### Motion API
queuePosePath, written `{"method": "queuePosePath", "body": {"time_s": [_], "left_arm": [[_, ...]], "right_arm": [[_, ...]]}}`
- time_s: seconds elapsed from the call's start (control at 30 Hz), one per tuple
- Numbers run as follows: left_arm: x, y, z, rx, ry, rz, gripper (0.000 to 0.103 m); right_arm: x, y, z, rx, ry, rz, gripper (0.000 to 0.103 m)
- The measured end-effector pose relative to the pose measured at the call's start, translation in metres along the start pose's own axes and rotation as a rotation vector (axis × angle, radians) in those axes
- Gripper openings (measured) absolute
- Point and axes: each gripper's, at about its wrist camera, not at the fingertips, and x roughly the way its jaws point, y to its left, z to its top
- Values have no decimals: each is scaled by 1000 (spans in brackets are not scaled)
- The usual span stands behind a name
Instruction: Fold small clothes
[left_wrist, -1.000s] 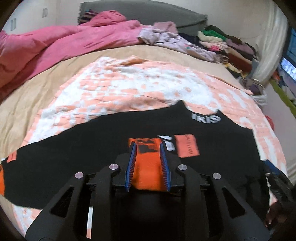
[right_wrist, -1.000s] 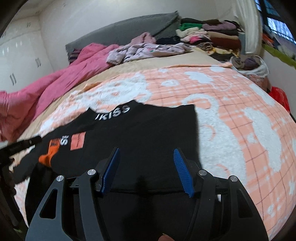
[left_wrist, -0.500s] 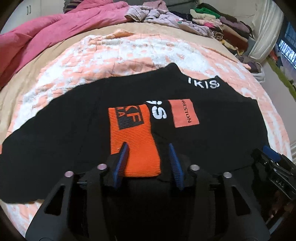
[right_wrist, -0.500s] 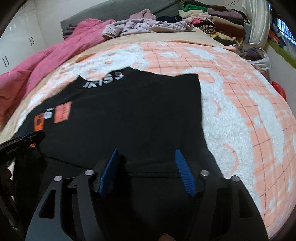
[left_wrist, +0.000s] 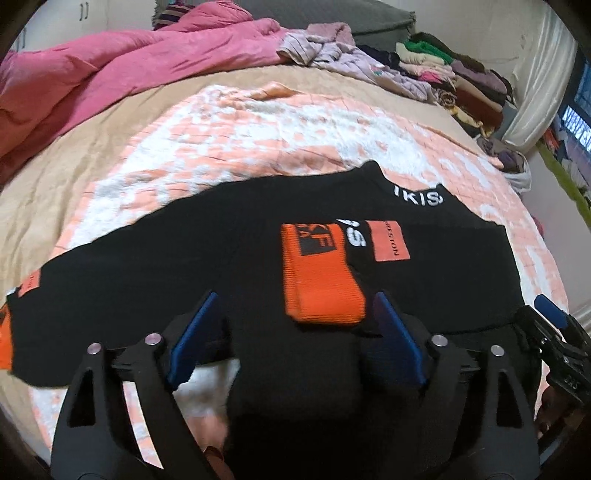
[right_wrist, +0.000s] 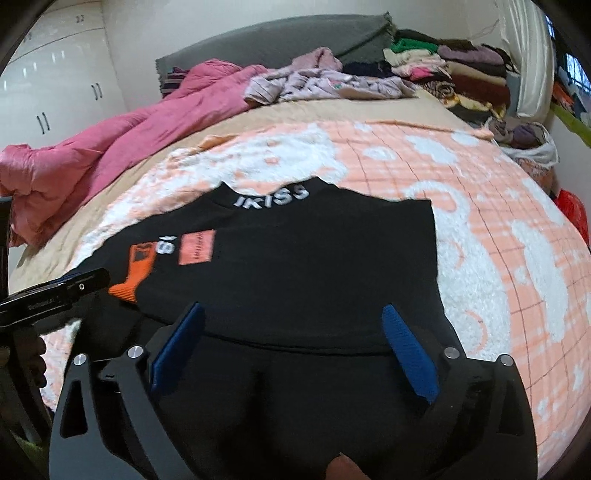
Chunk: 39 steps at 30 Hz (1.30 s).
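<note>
Left wrist view: black top (left_wrist: 207, 266) lies flat on the blanket (left_wrist: 258, 129) of the bed, orange cuff (left_wrist: 319, 277) laid across its chest. Left tongs (left_wrist: 295, 332) spread, holding nothing; right tongs (right_wrist: 295, 343) likewise spread over the hem. Sleeve fold looks done; next, the opposite sleeve needs gripping.

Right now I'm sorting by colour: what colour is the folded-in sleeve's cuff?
Orange cuff; clearest in the left wrist view.
</note>
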Motion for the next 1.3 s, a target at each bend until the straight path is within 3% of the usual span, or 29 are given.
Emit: {"method": "queuePosePath", "body": {"time_s": [0.13,0.23,0.8,1.3], "left_arm": [[-14,15,-2,-4,-36,48,91],[-22,30,-4,-20,-51,74,93],[-49,122,-18,-173,-81,167,93],[-81,215,-49,-393,-108,254,93]], "right_arm": [[-8,18,4,-27,-22,23,96],[-13,32,6,-50,-31,40,96],[-12,119,10,-201,-41,123,96],[6,212,11,-349,8,273,96]]}}
